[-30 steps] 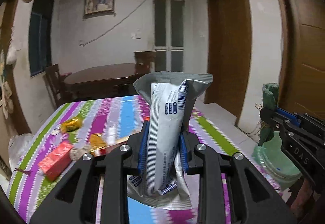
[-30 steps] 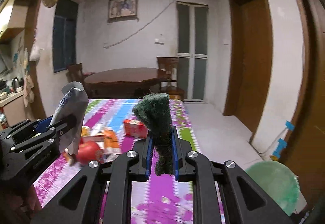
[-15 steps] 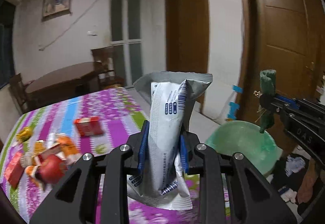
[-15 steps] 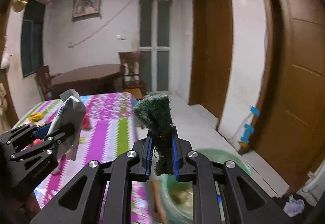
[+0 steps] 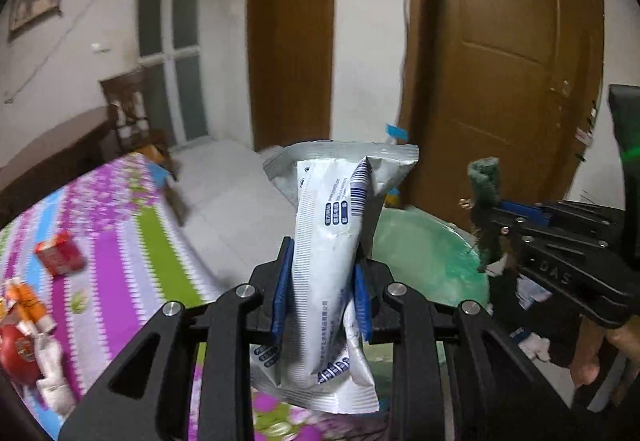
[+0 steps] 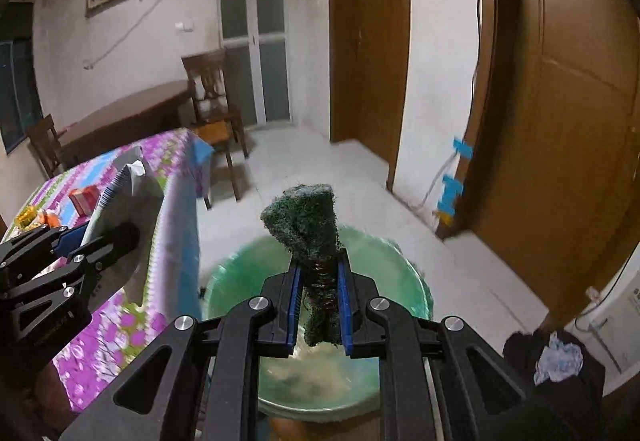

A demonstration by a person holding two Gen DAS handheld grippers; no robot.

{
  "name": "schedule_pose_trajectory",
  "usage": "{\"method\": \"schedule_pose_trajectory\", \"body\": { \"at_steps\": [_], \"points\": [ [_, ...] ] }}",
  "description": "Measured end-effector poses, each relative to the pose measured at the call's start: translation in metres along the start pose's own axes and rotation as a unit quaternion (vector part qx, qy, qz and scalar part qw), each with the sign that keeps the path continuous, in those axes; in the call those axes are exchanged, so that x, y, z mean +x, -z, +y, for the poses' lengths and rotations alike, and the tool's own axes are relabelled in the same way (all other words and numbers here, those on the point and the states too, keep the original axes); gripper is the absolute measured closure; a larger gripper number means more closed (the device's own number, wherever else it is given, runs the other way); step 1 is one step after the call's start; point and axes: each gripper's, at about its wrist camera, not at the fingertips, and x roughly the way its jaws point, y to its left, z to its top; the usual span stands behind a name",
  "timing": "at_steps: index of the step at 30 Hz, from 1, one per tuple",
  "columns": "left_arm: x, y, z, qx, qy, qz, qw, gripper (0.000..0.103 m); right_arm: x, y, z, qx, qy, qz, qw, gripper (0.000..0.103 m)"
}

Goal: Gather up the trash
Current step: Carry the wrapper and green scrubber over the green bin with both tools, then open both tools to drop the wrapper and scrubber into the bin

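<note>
"DAS" on right gripper (image 5: 486,215) body; wrapper (image 5: 332,241) print illegible.

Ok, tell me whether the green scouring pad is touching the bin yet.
Apart. The right wrist view shows the scouring pad clamped in the right gripper, above the bin.

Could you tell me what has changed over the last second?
Both tools swung away from the striped table toward the green bin on the floor. Unchanged: the left tool grips the silver wrapper, the right tool the green scouring pad.

A brown wooden door (image 6: 580,129) stood shut at right. A dark wooden chair (image 6: 212,101) stood beside a round brown table (image 6: 120,121).
</note>
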Motion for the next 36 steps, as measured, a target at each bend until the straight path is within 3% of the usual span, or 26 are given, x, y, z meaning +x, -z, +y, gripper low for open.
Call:
{"method": "schedule_pose_trajectory", "body": {
  "at_steps": [4, 9, 17, 32, 34, 36],
  "points": [
    [0.035, -0.003, -0.012, 0.005, 0.028, 0.042, 0.9987, 0.077, 0.032, 0.000, -0.023, 0.022, -0.010, 0.039, 0.999, 0.086],
    [0.067, -0.003, -0.024, 0.001, 0.034, 0.081, 0.9961, 0.077, 0.075, 0.004, -0.032, 0.024, -0.011, 0.089, 0.996, 0.086],
    [0.099, 0.005, -0.032, -0.007, 0.029, 0.134, 0.9906, 0.077, 0.097, 0.017, -0.015, 0.025, -0.011, 0.105, 0.994, 0.086],
    [0.107, 0.003, -0.030, -0.012, 0.012, 0.142, 0.9898, 0.073, 0.095, 0.024, -0.002, 0.029, -0.020, 0.103, 0.994, 0.086],
    [0.107, 0.003, -0.031, -0.007, 0.009, 0.142, 0.9898, 0.068, 0.095, 0.024, -0.001, 0.028, -0.021, 0.103, 0.994, 0.085],
    [0.105, 0.002, -0.031, -0.003, 0.004, 0.138, 0.9904, 0.055, 0.094, 0.023, -0.001, 0.028, -0.019, 0.099, 0.995, 0.068]
  ]
}}
